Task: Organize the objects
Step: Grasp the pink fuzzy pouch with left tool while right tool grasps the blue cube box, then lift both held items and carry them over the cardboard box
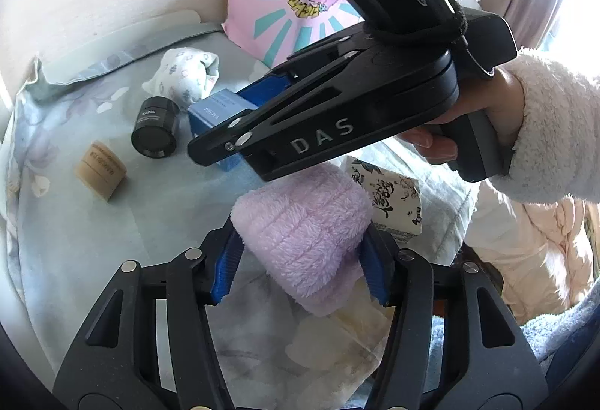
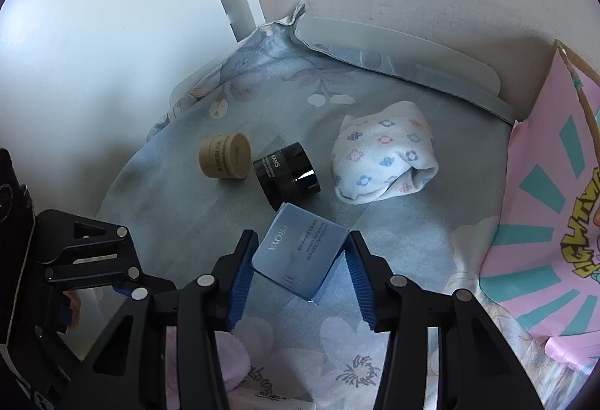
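Observation:
My left gripper (image 1: 302,264) is shut on a pink fluffy rolled cloth (image 1: 303,222), with a blue pad pressed to each side of it. My right gripper (image 2: 300,264) is shut on a light blue carton (image 2: 300,252) printed with PROYA, tilted on the bed cover. The left wrist view shows that gripper from the side, crossing above the pink roll, with the carton (image 1: 221,110) at its tip. Beyond the carton lie a black jar (image 2: 287,174) on its side, a tan jar (image 2: 225,160) and a white rolled cloth with small flowers (image 2: 386,162).
A pink printed bag (image 2: 543,241) stands at the right edge of the bed. A tissue pack with black calligraphy (image 1: 393,200) lies behind the pink roll. The floral bed cover (image 2: 262,102) runs up to a wall. A hand in a fleecy white sleeve (image 1: 555,125) holds the right gripper.

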The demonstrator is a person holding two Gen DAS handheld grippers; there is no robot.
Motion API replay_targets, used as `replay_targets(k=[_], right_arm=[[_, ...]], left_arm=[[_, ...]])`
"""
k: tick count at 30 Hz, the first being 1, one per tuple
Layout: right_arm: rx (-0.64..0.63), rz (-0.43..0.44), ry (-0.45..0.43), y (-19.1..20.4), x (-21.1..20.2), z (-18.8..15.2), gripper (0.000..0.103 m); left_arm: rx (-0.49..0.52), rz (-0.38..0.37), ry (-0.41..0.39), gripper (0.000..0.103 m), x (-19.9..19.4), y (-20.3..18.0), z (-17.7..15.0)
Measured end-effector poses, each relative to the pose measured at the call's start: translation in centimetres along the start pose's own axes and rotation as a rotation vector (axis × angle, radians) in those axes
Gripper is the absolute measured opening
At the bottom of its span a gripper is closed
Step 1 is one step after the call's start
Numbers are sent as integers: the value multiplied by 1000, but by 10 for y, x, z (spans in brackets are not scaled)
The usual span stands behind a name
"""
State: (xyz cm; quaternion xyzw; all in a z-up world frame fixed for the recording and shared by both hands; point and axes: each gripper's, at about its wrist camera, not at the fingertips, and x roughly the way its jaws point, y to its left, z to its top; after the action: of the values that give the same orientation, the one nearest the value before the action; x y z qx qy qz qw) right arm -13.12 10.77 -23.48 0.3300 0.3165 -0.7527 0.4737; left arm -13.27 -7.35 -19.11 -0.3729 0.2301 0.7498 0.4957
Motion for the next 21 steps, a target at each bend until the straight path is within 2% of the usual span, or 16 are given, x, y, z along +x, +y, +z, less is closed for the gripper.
replay_targets(k=[9,21], right_arm=[[-6,-3,-17,-3,-21,4,44],[70,-61,-87,-4,-85,20,44]], left_arm=[[-24,43,-11,52,-20,4,9],[-57,103,-52,52,-64,6,47]])
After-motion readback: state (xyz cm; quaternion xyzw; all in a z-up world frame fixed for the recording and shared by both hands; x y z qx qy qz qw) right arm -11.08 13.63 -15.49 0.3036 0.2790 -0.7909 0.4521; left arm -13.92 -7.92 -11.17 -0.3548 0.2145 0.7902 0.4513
